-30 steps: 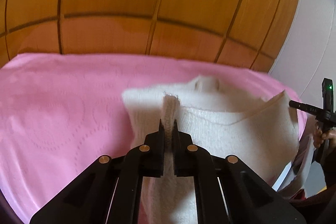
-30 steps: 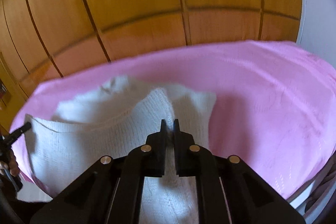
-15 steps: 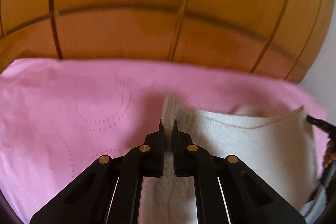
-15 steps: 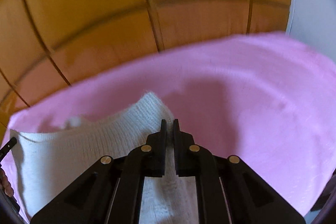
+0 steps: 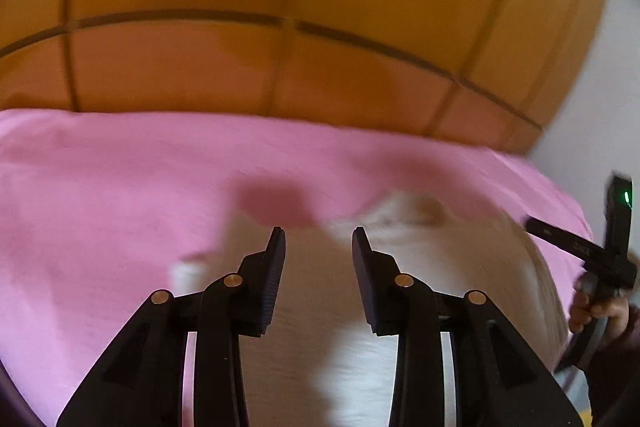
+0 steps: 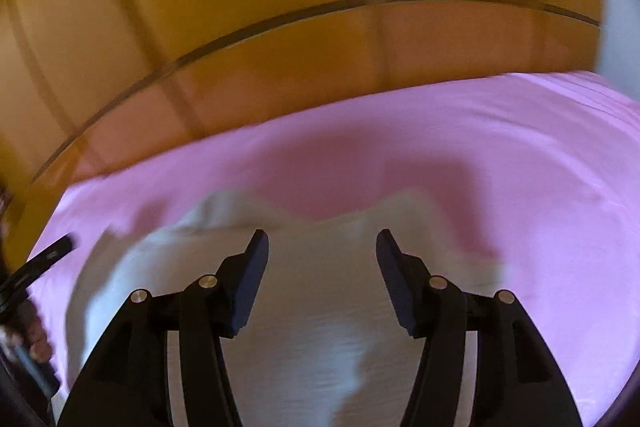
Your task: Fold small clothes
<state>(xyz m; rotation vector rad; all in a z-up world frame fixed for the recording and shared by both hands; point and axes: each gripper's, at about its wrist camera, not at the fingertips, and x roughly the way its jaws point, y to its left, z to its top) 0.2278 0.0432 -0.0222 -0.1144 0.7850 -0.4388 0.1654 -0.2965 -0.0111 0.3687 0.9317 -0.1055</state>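
1 white knit garment (image 5: pixel 320 307) on the pink sheet (image 5: pixel 120 187), your left gripper (image 5: pixel 319 239) and right gripper (image 6: pixel 322 241) above it, both jaws spread and empty, 1 wooden panelled wall (image 5: pixel 280 27) behind, garment seemingly folded, blurred.

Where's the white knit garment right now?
The white knit garment lies on the pink sheet, below both sets of open jaws in both wrist views, near the bed's front edge.

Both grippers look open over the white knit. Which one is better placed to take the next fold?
Left, marginally. The left gripper sits near the white knit's exposed left edge on the pink sheet; the right gripper hovers mid-cloth. Blur limits certainty.
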